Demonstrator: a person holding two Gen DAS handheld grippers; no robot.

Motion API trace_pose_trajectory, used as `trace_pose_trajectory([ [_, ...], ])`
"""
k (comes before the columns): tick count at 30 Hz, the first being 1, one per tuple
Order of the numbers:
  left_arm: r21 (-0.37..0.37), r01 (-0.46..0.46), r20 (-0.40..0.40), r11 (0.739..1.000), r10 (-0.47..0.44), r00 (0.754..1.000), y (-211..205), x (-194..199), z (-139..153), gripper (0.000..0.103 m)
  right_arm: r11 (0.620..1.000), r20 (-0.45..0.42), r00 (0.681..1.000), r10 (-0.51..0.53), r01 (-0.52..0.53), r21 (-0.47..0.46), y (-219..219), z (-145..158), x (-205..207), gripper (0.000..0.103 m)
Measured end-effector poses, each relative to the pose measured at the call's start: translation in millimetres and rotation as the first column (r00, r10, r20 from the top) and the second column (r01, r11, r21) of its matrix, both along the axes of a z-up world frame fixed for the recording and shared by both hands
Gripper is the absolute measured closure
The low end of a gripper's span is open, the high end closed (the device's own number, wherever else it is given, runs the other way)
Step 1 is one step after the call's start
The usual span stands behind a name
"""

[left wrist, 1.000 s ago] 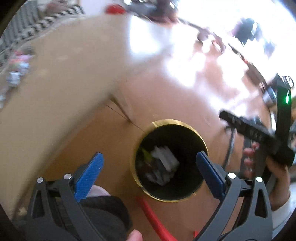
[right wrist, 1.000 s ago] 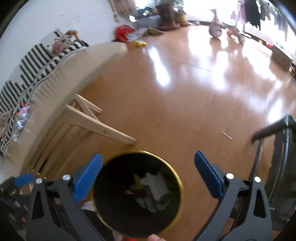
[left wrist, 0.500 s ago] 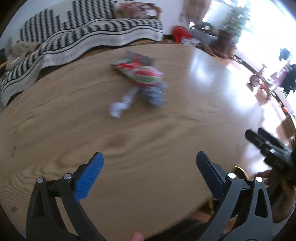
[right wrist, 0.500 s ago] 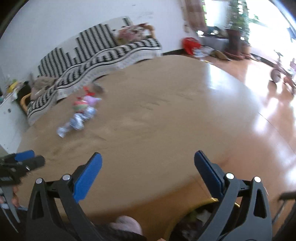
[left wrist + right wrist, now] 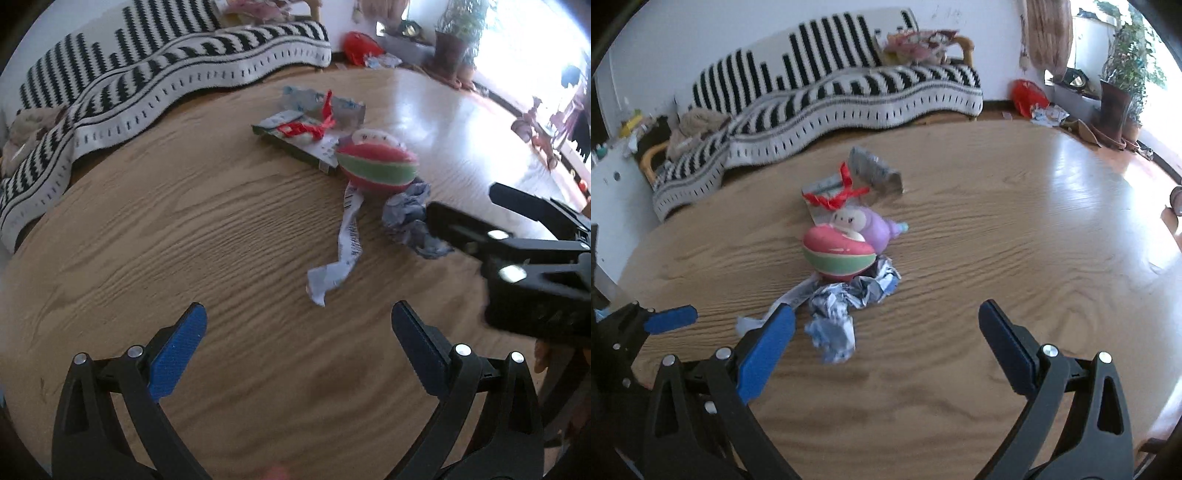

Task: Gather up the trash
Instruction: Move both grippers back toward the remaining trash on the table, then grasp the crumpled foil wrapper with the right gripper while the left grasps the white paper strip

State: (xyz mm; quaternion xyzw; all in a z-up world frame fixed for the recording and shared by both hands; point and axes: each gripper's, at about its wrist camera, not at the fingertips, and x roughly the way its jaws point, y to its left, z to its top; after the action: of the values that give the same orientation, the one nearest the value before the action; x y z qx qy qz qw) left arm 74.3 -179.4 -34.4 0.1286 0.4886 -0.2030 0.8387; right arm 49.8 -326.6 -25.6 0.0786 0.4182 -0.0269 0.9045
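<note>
A heap of trash lies on the round wooden table point(image 5: 184, 240). It holds a crumpled foil wad point(image 5: 408, 221) point(image 5: 846, 306), a white paper strip point(image 5: 341, 254), a red-and-green bowl-shaped toy point(image 5: 376, 168) point(image 5: 838, 256), a purple plush point(image 5: 871, 229), a flat green packet with red ribbon point(image 5: 299, 138) and a silvery wrapper point(image 5: 873, 171). My left gripper point(image 5: 297, 339) is open and empty, just short of the paper strip. My right gripper point(image 5: 886, 341) is open and empty, with the foil wad just ahead between its fingers.
A sofa with a black-and-white striped throw point(image 5: 831, 99) stands behind the table. A potted plant point(image 5: 1123, 85) and a red bag point(image 5: 1027, 96) sit on the floor at the far right. The right gripper shows in the left wrist view point(image 5: 517, 251).
Both grippers have swung up from the black bin on the floor to the tabletop and moved closer to the trash heap. Both stayed open and empty.
</note>
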Motion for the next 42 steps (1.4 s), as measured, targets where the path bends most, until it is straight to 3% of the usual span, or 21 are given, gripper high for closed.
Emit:
trace_pose_trajectory([
  [2,-0.009,0.006,-0.016,1.000,-0.006,1.000,-6,10,-11,0.006,1.000,-0.033,0.999,0.000,-0.001,-0.031,2,-14,14,0.007],
  [8,-0.064,0.088,0.086,0.994,-0.082,0.993,-17,16,-17,0.005,1.000,-0.053,0.999,-0.001,0.001,-0.013,-14,-27,23,0.007],
  [21,-0.065,0.128,0.081,0.990,-0.122,0.989,-19,22,-14,0.005,0.995,-0.093,0.995,0.024,-0.033,-0.098,-31,-33,33,0.005],
  [32,-0.068,0.132,0.080,0.989,-0.126,0.989,-19,23,-14,0.005,0.992,-0.102,0.994,0.030,-0.042,-0.116,-30,-33,32,0.005],
  [39,-0.064,0.171,0.083,0.983,-0.165,0.983,-26,16,-14,0.006,0.989,-0.097,0.991,0.088,-0.099,-0.113,-22,-32,29,0.008],
  [40,-0.064,0.168,0.085,0.984,-0.163,0.983,-25,15,-14,0.008,0.989,-0.096,0.991,0.088,-0.099,-0.112,-22,-31,29,0.011],
  [42,-0.074,0.156,0.105,0.985,-0.148,0.983,-22,14,-10,0.025,0.989,-0.072,0.993,0.091,-0.099,-0.108,-22,-28,27,0.039],
])
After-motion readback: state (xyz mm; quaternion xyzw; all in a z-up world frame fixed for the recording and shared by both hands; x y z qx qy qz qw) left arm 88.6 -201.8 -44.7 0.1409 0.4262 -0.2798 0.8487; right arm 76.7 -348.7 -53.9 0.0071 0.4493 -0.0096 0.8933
